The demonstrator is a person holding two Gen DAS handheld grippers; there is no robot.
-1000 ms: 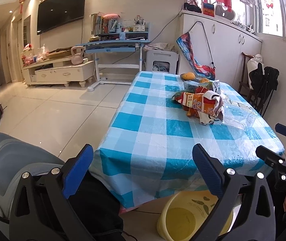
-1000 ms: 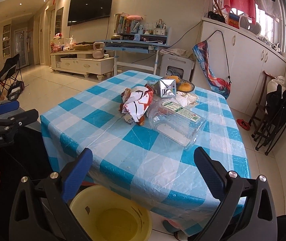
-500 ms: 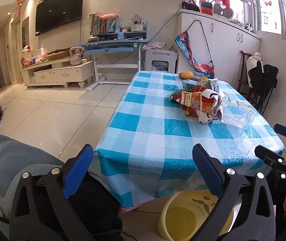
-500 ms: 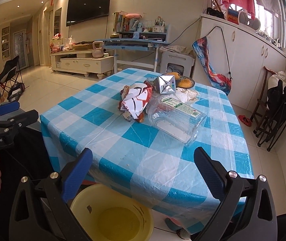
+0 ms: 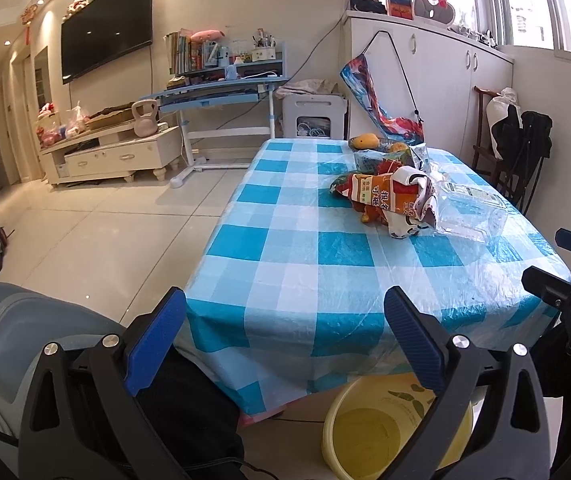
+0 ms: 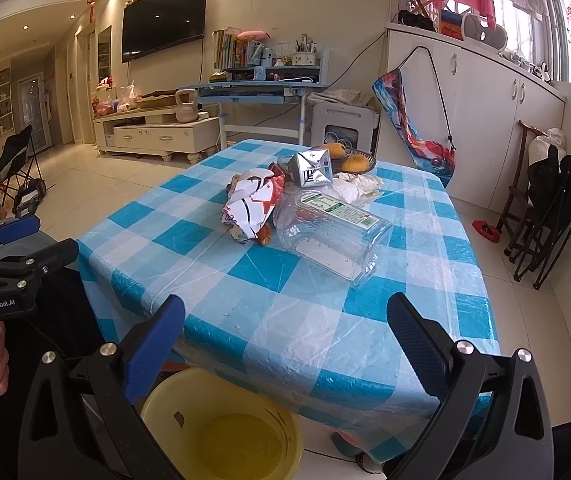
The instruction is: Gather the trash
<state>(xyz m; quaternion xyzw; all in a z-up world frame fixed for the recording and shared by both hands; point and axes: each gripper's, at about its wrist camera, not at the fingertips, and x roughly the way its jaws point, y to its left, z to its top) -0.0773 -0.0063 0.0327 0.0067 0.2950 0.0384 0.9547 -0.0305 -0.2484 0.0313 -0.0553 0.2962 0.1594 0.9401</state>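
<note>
Both tools are held low at the near edge of the bench [image 6: 213,236], which is covered with a blue-and-white checked cloth under clear plastic. The left tool [image 5: 285,344] has its blue-padded jaws spread wide with nothing between them; the right tool [image 6: 285,348] is likewise spread wide and holds nothing. Neither touches the trash.

The trash lies in a cluster toward the middle and far part of the bench. A clear plastic jar [image 6: 331,236] with a green label lies on its side, its open end facing the near right. Just beside it, on the left in the right wrist view, sits a crumpled snack wrapper [image 6: 251,204], touching or nearly touching the jar. Behind them stands a silver foil carton [image 6: 311,168], with crumpled white tissue [image 6: 355,188] to its right. A dish of orange fruit [image 6: 351,162] sits at the far end.

A yellow bucket [image 6: 221,424] stands on the floor below the near edge of the bench, between the two tools.
</note>
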